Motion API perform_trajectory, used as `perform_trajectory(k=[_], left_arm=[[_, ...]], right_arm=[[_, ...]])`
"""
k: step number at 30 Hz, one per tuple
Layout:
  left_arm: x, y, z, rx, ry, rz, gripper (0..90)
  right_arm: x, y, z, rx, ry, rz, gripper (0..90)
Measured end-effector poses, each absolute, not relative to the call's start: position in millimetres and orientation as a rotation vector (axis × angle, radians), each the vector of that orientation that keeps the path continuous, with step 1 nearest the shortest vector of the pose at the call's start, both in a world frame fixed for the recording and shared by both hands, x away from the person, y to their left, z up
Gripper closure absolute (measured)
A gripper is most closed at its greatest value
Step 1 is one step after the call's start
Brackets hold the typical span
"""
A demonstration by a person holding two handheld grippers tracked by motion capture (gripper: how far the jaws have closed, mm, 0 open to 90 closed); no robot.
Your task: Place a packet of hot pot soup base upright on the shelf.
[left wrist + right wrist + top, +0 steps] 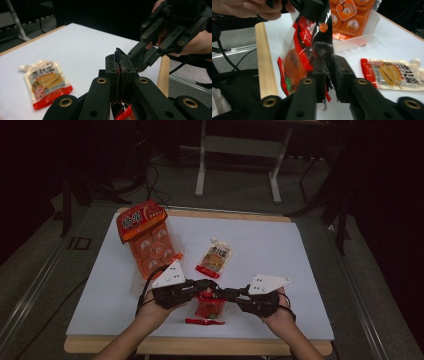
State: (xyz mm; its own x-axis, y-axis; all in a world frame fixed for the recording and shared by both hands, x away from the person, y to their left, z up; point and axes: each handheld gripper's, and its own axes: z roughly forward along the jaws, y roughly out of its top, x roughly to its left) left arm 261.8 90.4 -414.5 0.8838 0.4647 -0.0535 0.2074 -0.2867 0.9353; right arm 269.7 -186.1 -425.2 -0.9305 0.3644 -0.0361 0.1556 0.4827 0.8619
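Both grippers meet at the table's (310,285) near edge, each clamped on the top seal of one red snack packet (209,309): the left gripper (119,65) has its jaws pressed tight together on the film, and the right gripper (329,65) pinches the same edge just beside it, the packet hanging between them above the white surface. To tear it cleanly, I judge the two grips should stay close together on the seal and pull apart in opposite directions, one toward the person, one away, without letting the film slip. Counted: two grippers, one red packet in hand, one spouted pouch (215,257) lying mid-table, one orange multipack (148,236) at the far left
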Motion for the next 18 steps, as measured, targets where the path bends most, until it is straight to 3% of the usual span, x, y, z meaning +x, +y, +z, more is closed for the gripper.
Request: perform_trajectory(k=[7, 10, 17, 18], left_arm=[[256.6, 92.9, -402.0, 1.875, 0.436, 0.309, 88.4], [256.5, 98.9, -397.0, 1.866, 0.434, 0.334, 88.3], [260.0, 120.3, -382.0, 1.823, 0.463, 0.405, 88.3], [260.4, 122.7, -380.7, 1.818, 0.465, 0.419, 88.2]], right_arm=[[271.5, -192.1, -421.8, 0.478, 2.457, 1.466, 62.2], [273.3, -198.6, -419.0, 0.516, 2.418, 1.493, 49.4], [274.3, -212.6, -417.1, 0.591, 2.349, 1.536, 29.4], [275.3, -215.3, -417.7, 0.589, 2.366, 1.556, 22.2]])
